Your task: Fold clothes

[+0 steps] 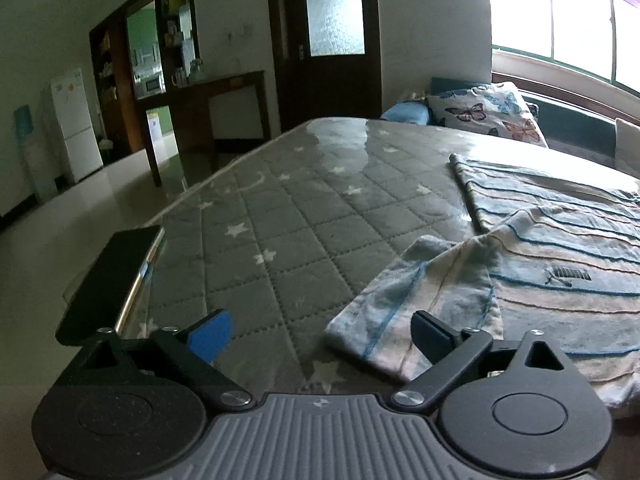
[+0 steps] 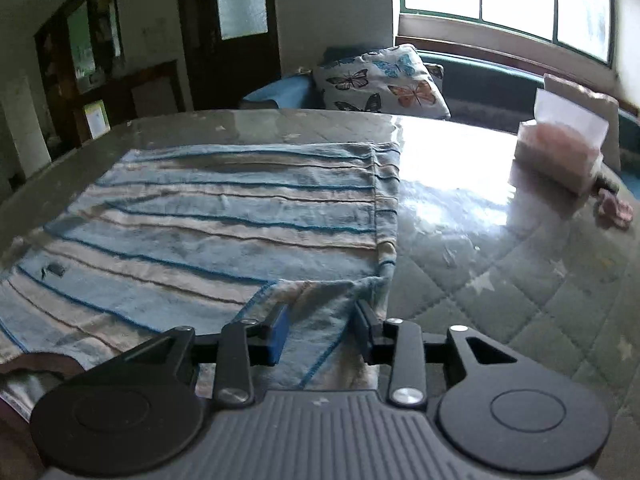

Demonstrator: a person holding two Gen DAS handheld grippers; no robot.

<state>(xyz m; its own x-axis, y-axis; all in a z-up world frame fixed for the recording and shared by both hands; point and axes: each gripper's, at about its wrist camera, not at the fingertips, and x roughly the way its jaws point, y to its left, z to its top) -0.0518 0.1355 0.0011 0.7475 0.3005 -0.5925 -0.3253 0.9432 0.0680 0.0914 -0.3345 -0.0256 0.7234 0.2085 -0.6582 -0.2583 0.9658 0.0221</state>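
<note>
A blue and beige striped shirt lies flat on a grey quilted star-print table. In the left wrist view the shirt lies at the right, with its sleeve spread toward me. My left gripper is open; the sleeve end lies between its fingers, not clamped. My right gripper is open wide over the near right corner of the shirt; cloth lies between its blue pads, untouched by them.
A black phone lies at the table's left edge. A tissue box and a small pink item sit at the far right. A butterfly pillow lies on a bench behind the table. The glossy table cover reflects the window.
</note>
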